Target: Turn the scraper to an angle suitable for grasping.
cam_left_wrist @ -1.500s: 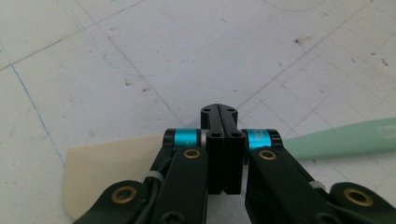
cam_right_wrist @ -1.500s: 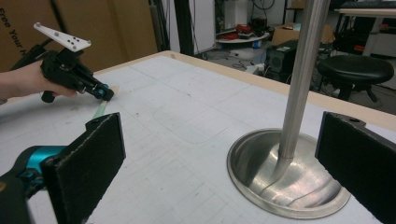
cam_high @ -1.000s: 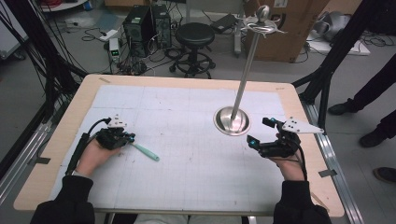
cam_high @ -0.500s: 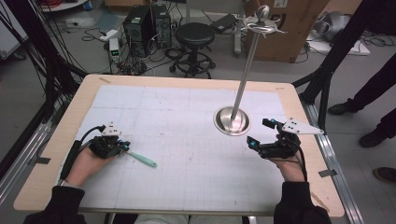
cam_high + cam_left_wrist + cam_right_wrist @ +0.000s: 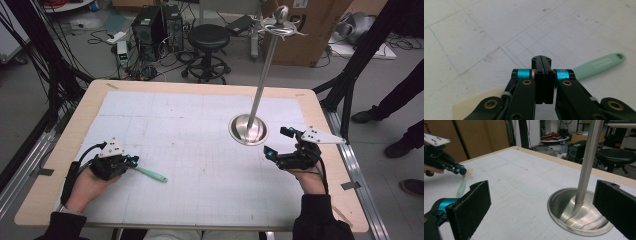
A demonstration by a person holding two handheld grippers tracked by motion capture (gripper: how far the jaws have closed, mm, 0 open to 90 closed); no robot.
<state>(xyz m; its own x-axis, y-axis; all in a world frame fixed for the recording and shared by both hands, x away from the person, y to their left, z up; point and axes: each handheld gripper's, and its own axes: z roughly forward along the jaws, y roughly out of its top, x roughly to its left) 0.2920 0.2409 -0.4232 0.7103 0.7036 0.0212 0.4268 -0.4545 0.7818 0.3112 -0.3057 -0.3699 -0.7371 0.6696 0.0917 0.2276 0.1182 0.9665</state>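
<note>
A spatula (image 5: 151,174) with a mint-green handle (image 5: 599,65) and a beige blade lies on the white gridded mat at the near left. My left gripper (image 5: 133,161) sits low over its blade end, jaws shut flat against each other (image 5: 541,60) with nothing between them. The spatula crosses underneath them; whether they touch it I cannot tell. At the right, my right gripper (image 5: 276,142) is open, its wide pads (image 5: 474,207) facing the round steel base (image 5: 579,220) of a tall metal stand (image 5: 262,75) with hooks on top. The right gripper view also shows the left gripper (image 5: 461,171) and the spatula (image 5: 462,186).
The mat covers a wooden table (image 5: 200,87) with edges on all sides. Beyond the far edge stand a black stool (image 5: 207,37), computer towers (image 5: 150,25) and cardboard boxes. Someone's legs (image 5: 400,100) are on the floor at the right.
My left gripper has slid toward the near edge of the table, and the spatula has shifted a little the same way. The right gripper has stayed put.
</note>
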